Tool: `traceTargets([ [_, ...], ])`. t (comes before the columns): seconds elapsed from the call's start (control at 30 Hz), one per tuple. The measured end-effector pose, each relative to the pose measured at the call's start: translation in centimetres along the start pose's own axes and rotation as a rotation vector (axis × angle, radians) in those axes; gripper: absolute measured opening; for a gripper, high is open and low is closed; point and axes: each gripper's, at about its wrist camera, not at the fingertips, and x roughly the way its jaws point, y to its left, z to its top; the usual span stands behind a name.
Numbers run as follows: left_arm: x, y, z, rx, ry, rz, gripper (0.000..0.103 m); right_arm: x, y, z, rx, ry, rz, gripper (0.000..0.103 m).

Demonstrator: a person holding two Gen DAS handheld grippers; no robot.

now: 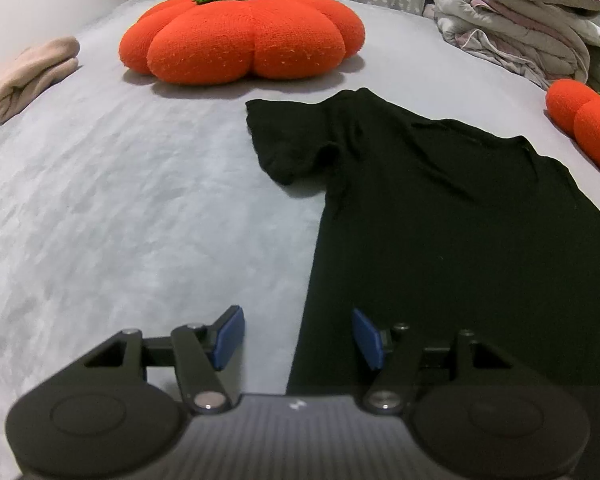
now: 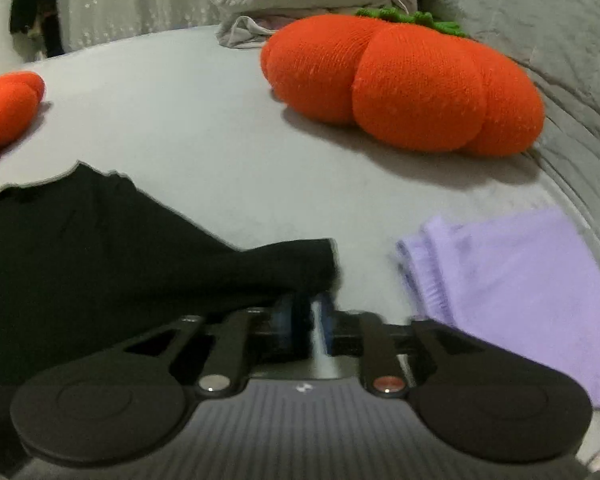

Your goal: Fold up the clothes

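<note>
Hovering left gripper [image 1: 298, 338] (jaws apart) over shirt [image 1: 440, 208].

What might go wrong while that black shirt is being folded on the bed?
The right gripper sits at the black shirt's sleeve edge with a thin, blurred hold, so fabric may slip. The lilac folded cloth lies close and could get dragged. The left gripper is open, holding nothing.

One black T-shirt [image 1: 440, 208], two orange pumpkin cushions [image 1: 240, 32] [image 2: 404, 84], one folded lilac garment [image 2: 516, 292], one rolled beige garment [image 1: 28, 76].
</note>
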Motion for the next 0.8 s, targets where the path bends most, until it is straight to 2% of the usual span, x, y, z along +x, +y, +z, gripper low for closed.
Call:
traceTargets([
  [0.03, 0.0, 0.0, 0.0, 0.002, 0.000, 0.001, 0.062, -1.1, -1.1, 0.6, 0.037, -0.041, 0.025, 0.053],
  [0.07, 0.0, -0.1, 0.0, 0.005, -0.001, 0.003, 0.062, -1.8, -2.5, 1.1, 0.088, -0.069, 0.049, 0.055],
  [0.1, 0.0, -0.1, 0.0, 0.007, -0.002, 0.004, 0.062, -2.6, -3.8, 1.7, 0.140, -0.096, 0.072, 0.055],
  [0.17, 0.0, -0.2, -0.1, 0.012, -0.004, 0.009, 0.062, -2.6, -6.2, 2.4, 0.253, -0.084, 0.098, 0.055],
  [0.2, 0.0, -0.2, -0.2, 0.018, -0.007, 0.012, 0.062, -2.1, -6.9, 2.3, 0.282, -0.055, 0.102, 0.055],
  [0.3, 0.1, -0.4, -0.3, 0.038, -0.014, 0.020, 0.062, 0.6, -7.3, 1.9, 0.294, 0.049, 0.118, 0.044],
  [0.47, 0.1, -0.4, -0.3, 0.045, -0.016, 0.024, 0.062, 2.3, -8.0, 1.0, 0.510, 0.058, 0.332, 0.043],
  [0.5, 0.1, -0.4, -0.3, 0.046, -0.016, 0.025, 0.062, 2.6, -7.7, 0.8, 0.515, 0.082, 0.348, 0.043],
  [0.57, 0.1, -0.5, -0.3, 0.048, -0.016, 0.026, 0.062, 2.7, -6.4, 0.7, 0.425, 0.097, 0.308, 0.037],
  [0.6, 0.1, -0.5, -0.3, 0.047, -0.016, 0.025, 0.062, 2.4, -6.0, 0.7, 0.391, 0.100, 0.293, 0.030],
  [0.63, 0.1, -0.5, -0.3, 0.046, -0.016, 0.025, 0.062, 2.1, -5.6, 0.7, 0.358, 0.103, 0.280, 0.009],
  [0.67, 0.1, -0.5, -0.3, 0.045, -0.015, 0.024, 0.062, 1.8, -5.4, 0.8, 0.348, 0.112, 0.278, 0.003],
  [0.8, 0.1, -0.5, -0.3, 0.043, -0.013, 0.023, 0.062, -0.3, -5.2, 1.8, 0.281, 0.114, 0.235, 0.004],
])
